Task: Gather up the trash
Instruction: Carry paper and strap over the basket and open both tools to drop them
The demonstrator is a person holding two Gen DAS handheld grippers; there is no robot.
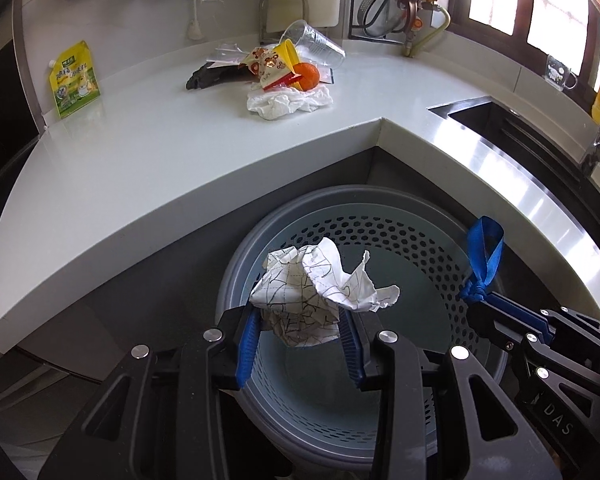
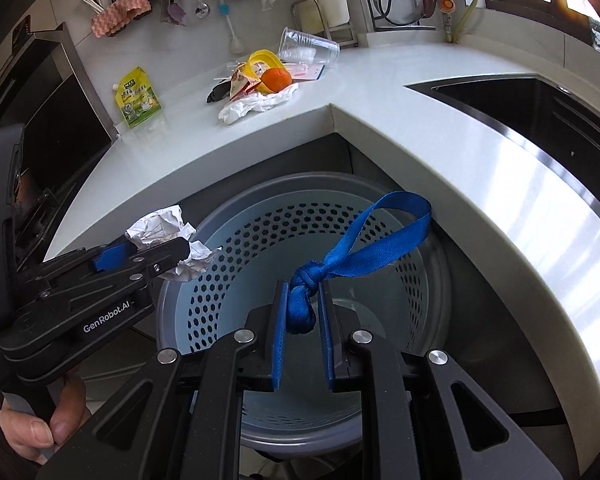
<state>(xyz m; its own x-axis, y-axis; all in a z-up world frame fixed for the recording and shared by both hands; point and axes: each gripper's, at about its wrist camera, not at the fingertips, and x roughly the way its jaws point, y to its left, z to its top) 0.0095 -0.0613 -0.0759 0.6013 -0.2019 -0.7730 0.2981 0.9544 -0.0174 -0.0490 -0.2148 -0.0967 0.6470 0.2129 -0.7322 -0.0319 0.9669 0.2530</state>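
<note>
Crumpled white paper ball w/ thin black line print (image 1: 320, 292) is pinched between the blue pads of the left gripper (image 1: 300, 344), jaws part-closed on it, hanging over the mouth of a round pale-blue perforated plastic waste bin (image 1: 380, 236) on the floor. At 3 o'clock from it, a knotted blue fabric ribbon w/ a loop (image 2: 340, 256) is clamped by its knot in the right gripper (image 2: 302, 320), jaws nearly together, also above the bin opening. A hand (image 2: 40, 432) grips the left tool's handle at 8 o'clock in the right wrist view.

Further out, at 12 o'clock, the white L-shaped worktop (image 1: 160, 168) wraps around the bin. Remaining litter sits well apart on it: crumpled white tissue (image 1: 288, 102), orange fruit (image 1: 307, 76), yellow snack wrapper (image 1: 274, 62), clear plastic cup on its side (image 1: 316, 46), green-yellow spouted pouch (image 1: 74, 80).

Judgement: both items look ready to drop. Best to release w/ each item inside the rim line, not over the edge; paper is light and may snag on a pad, so spread the jaws fully.
</note>
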